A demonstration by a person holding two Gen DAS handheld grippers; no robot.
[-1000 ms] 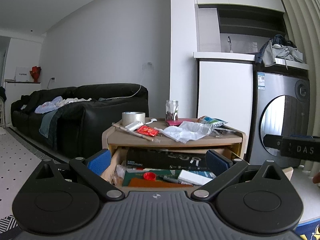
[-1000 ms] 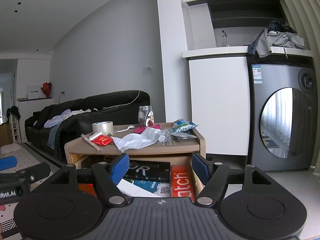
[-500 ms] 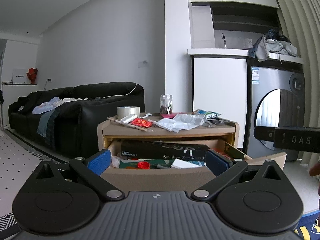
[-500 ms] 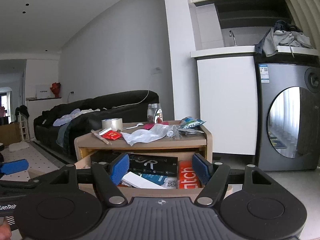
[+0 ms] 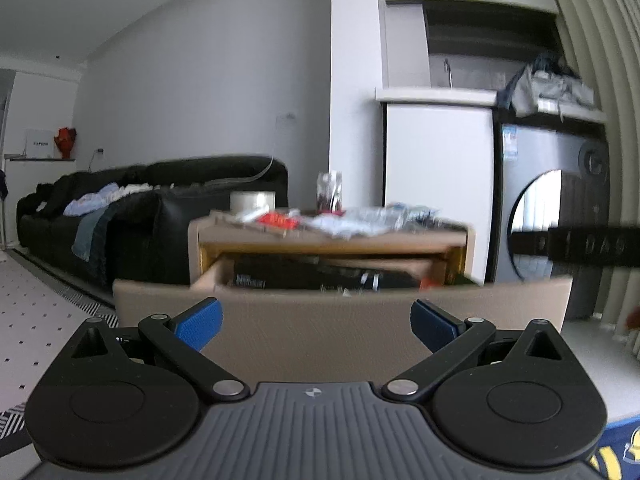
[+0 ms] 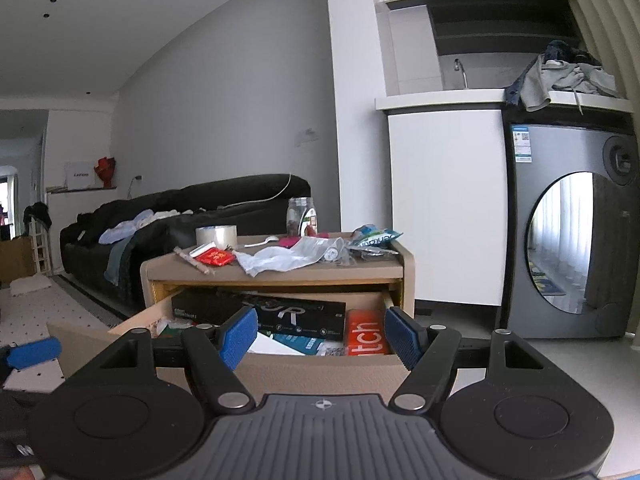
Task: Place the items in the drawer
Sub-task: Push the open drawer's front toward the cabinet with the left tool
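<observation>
Both grippers, left [image 5: 314, 326] and right [image 6: 320, 338], gape wide, empty, before pulled-out drawer [image 6: 320, 368]; tabletop cluttered.

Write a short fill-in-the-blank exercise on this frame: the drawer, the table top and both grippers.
1. The drawer under the table top is ____.
2. Both the left gripper and the right gripper are ____ and hold nothing.
3. The roll of tape stands on the table top next to a ____ packet.
4. To the right of the table stands a ____ with a round door.

Missing words: open; open; red; washing machine
</observation>
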